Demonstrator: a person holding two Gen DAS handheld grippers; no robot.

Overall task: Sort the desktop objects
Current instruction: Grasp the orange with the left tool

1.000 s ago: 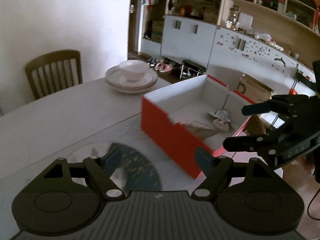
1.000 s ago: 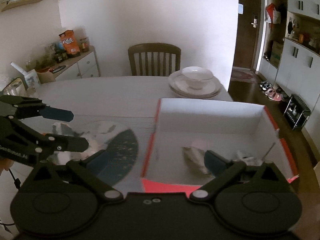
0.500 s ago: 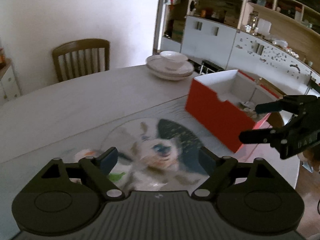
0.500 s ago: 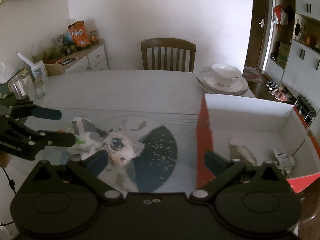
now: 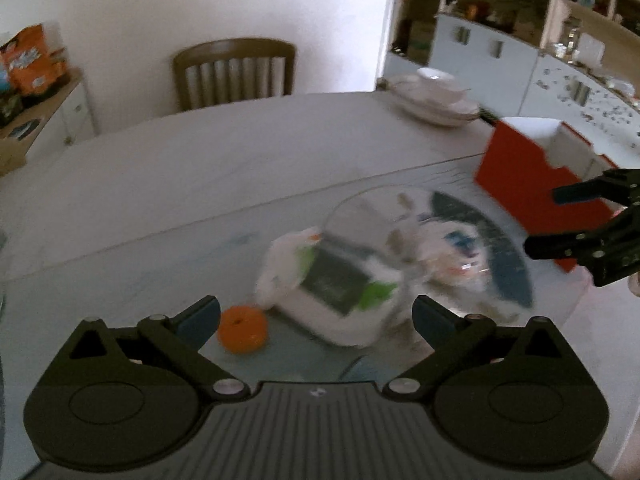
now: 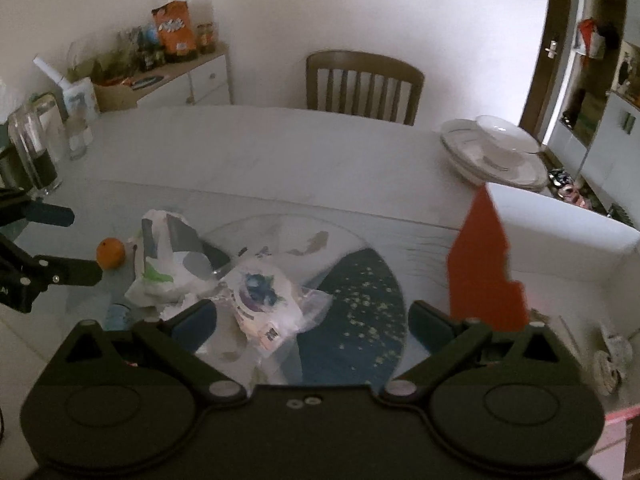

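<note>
Here both hand-held grippers, left (image 5: 316,316) and right (image 6: 312,320), hang wide open and empty over crumpled white plastic wrappers (image 6: 168,264) and a small round orange (image 6: 110,253) on the counter (image 6: 280,152), apparently awaiting sorting into the nearby red-and-white cardboard box (image 6: 484,264).

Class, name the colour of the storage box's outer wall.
Red outside, white inside: the box shows this best in the left wrist view.

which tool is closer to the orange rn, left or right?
Left. The left tool is open just above the orange, which sits by its left finger. The right tool is open over the wrapper pile, farther off.
</note>
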